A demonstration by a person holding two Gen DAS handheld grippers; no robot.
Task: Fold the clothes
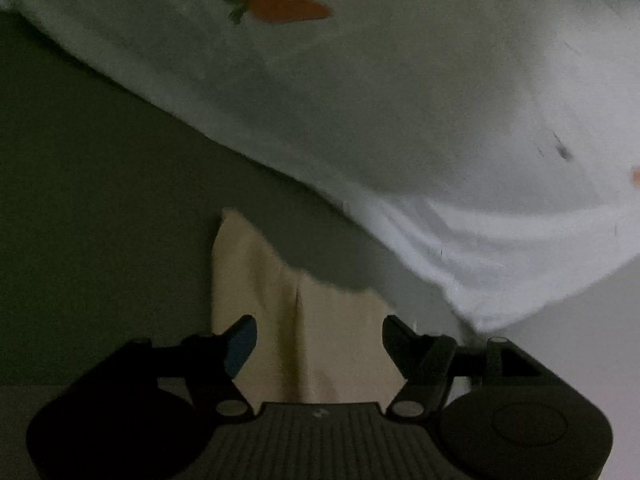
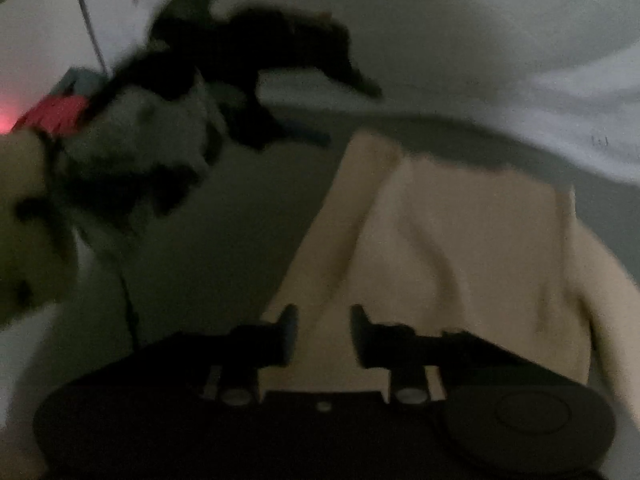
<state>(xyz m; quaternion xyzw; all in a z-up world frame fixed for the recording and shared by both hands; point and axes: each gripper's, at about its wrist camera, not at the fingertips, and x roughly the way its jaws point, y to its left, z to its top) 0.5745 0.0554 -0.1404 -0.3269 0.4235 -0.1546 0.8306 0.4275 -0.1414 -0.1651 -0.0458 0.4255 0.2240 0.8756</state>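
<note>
A cream garment [image 1: 320, 312] lies on a dark surface, directly ahead of my left gripper [image 1: 320, 340]. That gripper stands wide open over the garment's near end, with nothing pinched. In the right wrist view the same cream garment [image 2: 460, 248] spreads out, creased, under and beyond my right gripper [image 2: 324, 330]. Its fingers are apart with cloth showing in the gap between them. A white cloth [image 1: 420, 112] with an orange carrot print [image 1: 288, 4] overlaps the cream garment's far end; the same white cloth [image 2: 580, 112] shows in the right wrist view.
The dark grey-green surface [image 1: 100, 200] fills the left side. In the blurred right wrist view, a black hand-held device [image 2: 248, 56] hangs at the upper left, with a mottled grey-and-black sleeve [image 2: 140, 144] and something red [image 2: 52, 114] beside it.
</note>
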